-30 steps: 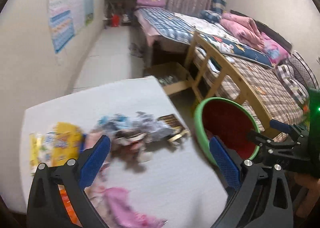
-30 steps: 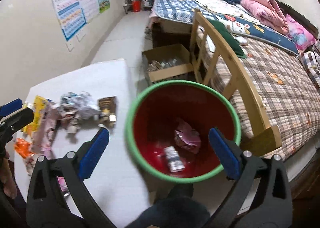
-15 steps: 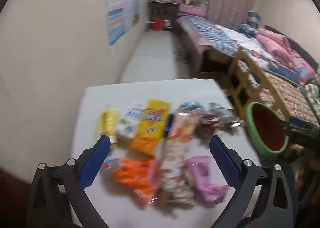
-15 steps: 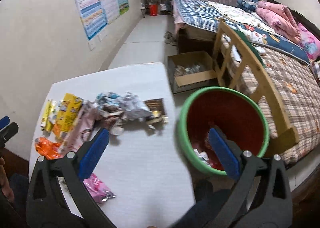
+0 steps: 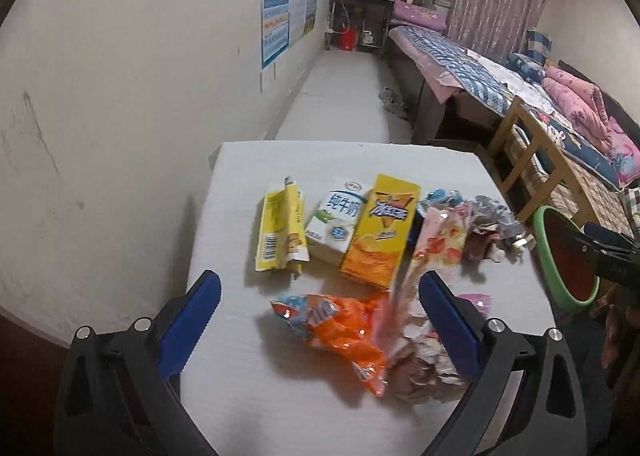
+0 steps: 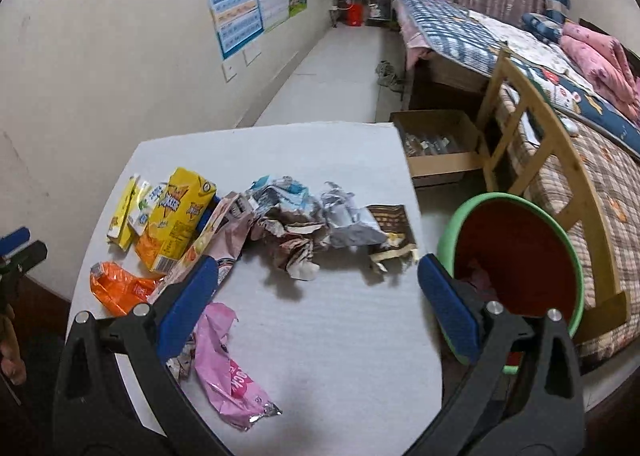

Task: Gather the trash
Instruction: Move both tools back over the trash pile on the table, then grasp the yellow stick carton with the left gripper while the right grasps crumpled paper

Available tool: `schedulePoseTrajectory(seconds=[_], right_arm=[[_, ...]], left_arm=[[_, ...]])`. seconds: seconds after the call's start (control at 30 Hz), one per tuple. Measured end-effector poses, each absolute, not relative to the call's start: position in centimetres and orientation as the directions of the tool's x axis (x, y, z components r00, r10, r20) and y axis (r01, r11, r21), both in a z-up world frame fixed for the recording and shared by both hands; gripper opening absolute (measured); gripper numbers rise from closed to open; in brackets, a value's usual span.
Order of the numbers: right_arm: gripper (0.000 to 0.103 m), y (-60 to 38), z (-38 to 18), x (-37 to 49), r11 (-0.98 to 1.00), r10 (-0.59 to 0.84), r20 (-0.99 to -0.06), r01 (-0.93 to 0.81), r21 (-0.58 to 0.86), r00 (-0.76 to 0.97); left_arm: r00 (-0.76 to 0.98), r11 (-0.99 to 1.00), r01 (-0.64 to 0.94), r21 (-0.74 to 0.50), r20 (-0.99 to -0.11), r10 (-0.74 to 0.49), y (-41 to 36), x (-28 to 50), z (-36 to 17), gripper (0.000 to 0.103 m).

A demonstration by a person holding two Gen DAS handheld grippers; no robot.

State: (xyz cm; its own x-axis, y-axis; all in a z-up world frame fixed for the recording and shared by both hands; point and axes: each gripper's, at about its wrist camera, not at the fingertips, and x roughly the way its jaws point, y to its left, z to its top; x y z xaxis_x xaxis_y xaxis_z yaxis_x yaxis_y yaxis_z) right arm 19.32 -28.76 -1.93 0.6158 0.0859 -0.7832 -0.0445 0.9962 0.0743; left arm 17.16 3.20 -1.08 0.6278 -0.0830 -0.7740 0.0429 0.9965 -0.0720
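the bin [image 6: 516,256] stands off the table's right edge, red inside with a green rim, and something pink lies low in it, partly hidden behind the right gripper's finger. beyond the table a cardboard box [image 6: 440,144] sits on the floor with small dark packets in it, too small to tell apart.

the trash is spread over the white table [image 5: 320,160]. half a second ago the left view was blurred and showed less of the table's near part; now it is sharp, with the orange wrapper [image 5: 340,328] between the fingers and the bin at the far right edge. in the right view the bin filled more of the frame a second ago; now it sits to the right and the pile is in the middle.

the yellow carton [image 5: 380,232] lies flat, long axis running away from the left camera, top end toward the far edge. the milk carton [image 5: 336,220] and yellow packet [image 5: 280,228] lie beside it, roughly parallel. the pink wrapper [image 6: 228,368] lies near the right gripper's left finger, long axis running near to far.

left gripper [image 5: 320,320]: jaws wide apart, holding nothing. right gripper [image 6: 316,304]: jaws wide apart, holding nothing.
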Motion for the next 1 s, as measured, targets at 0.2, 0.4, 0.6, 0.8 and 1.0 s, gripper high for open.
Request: schedulePoseTrajectory(seconds=[0.2, 0.4, 0.6, 0.8, 1.0], right_arm=[[0.098, -28.8, -4.3, 21.5, 0.998, 0.068, -0.805, -0.036, 0.058, 0.589], [0.098, -30.1, -5.6, 24.6, 0.999, 0.053, -0.822, -0.024, 0.048, 0.566], [0.098, -30.3, -7.5, 28.0, 0.998, 0.058, -0.848, -0.04, 0.044, 0.526], [0.092, -29.4, -9.4, 30.4, 0.997, 0.06, -0.875, -0.076, 0.026, 0.48], [0.075, -29.4, -10.9, 31.3, 0.996, 0.059, -0.9, -0.08, 0.027, 0.432]], left_arm=[[0.581, 0.993, 0.029, -0.116, -0.806, -0.111, 4.9, 19.9, -3.6, 0.095], [0.545, 0.993, 0.027, -0.118, -0.831, -0.113, 5.2, 23.2, -6.1, 0.094], [0.501, 0.989, 0.02, -0.145, -0.855, -0.135, 5.6, 26.4, -8.9, 0.094], [0.469, 0.988, 0.009, -0.155, -0.872, -0.142, 6.2, 28.7, -10.9, 0.091], [0.429, 0.981, -0.033, -0.189, -0.89, -0.157, 7.0, 30.2, -12.7, 0.08]])
